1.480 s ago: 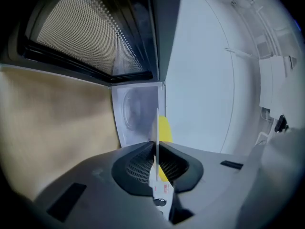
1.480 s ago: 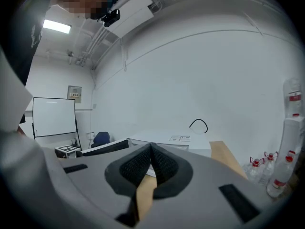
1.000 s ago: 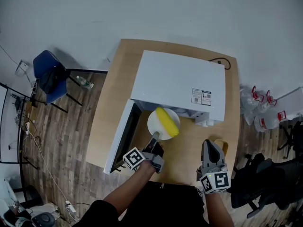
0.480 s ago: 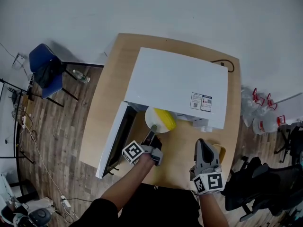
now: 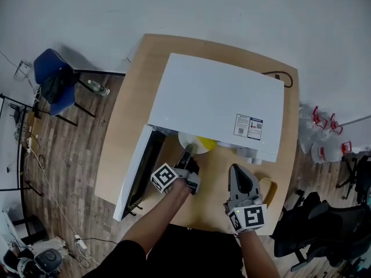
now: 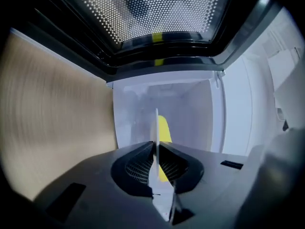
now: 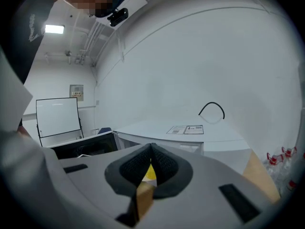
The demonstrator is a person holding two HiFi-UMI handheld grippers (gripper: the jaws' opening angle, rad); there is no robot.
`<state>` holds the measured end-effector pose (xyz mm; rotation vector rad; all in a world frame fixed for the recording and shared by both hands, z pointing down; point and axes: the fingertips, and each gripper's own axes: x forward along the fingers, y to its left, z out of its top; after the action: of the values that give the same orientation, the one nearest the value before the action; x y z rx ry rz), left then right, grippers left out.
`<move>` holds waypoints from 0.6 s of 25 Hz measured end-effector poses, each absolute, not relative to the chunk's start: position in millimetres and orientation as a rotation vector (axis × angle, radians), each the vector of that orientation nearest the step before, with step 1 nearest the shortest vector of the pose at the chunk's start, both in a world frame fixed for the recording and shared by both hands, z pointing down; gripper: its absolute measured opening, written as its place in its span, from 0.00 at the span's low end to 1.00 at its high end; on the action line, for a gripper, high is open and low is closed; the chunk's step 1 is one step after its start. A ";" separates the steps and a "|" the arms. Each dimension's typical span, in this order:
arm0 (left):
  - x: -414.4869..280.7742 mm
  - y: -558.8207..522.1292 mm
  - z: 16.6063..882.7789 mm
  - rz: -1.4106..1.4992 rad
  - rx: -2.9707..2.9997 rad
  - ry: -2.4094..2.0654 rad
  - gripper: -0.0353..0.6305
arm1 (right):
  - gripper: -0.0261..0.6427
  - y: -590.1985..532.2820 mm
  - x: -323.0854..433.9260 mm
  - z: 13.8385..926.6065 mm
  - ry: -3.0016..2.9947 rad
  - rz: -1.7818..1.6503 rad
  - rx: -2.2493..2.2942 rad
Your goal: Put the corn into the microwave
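The yellow corn (image 5: 206,144) lies on a white plate (image 5: 188,142) that is half inside the mouth of the white microwave (image 5: 220,103). My left gripper (image 5: 187,153) is shut on the plate's near rim. In the left gripper view the plate (image 6: 156,128) stands edge-on between the pads of the left gripper (image 6: 156,144), with the corn (image 6: 164,128) behind it and the pale cavity ahead. My right gripper (image 5: 236,172) hovers over the table in front of the microwave's right part. In its own view the right gripper (image 7: 151,148) is shut with nothing held.
The microwave door (image 5: 136,172) hangs open to the left, over the wooden table (image 5: 133,114). A tan object (image 5: 269,187) lies by the right gripper. A blue chair (image 5: 52,80) stands at the left on the floor, and plastic bottles (image 5: 322,143) at the right.
The left gripper has carried the plate and corn forward, from in front of the microwave into its opening. The right gripper has also moved forward toward the microwave.
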<state>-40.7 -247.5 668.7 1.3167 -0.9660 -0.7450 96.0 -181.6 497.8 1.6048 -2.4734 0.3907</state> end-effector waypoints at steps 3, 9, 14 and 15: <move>-39.5 -256.4 674.9 -0.743 1.310 -0.977 0.09 | 0.13 -187.2 94.6 505.8 -2.470 0.410 1.599; -36.0 -273.1 680.4 -0.740 1.298 -0.994 0.09 | 0.13 -197.0 98.3 524.6 -2.445 0.464 1.616; -33.6 -282.9 686.8 -0.729 1.295 -1.007 0.09 | 0.13 -202.4 92.3 536.9 -2.459 0.480 1.592; -33.6 -284.1 687.9 -0.731 1.291 -1.008 0.09 | 0.13 -202.4 89.9 538.1 -2.468 0.482 1.582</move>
<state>-33.6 -284.1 687.9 1.2905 -1.0080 -0.7307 89.9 -202.4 538.1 1.5817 -2.4677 0.4815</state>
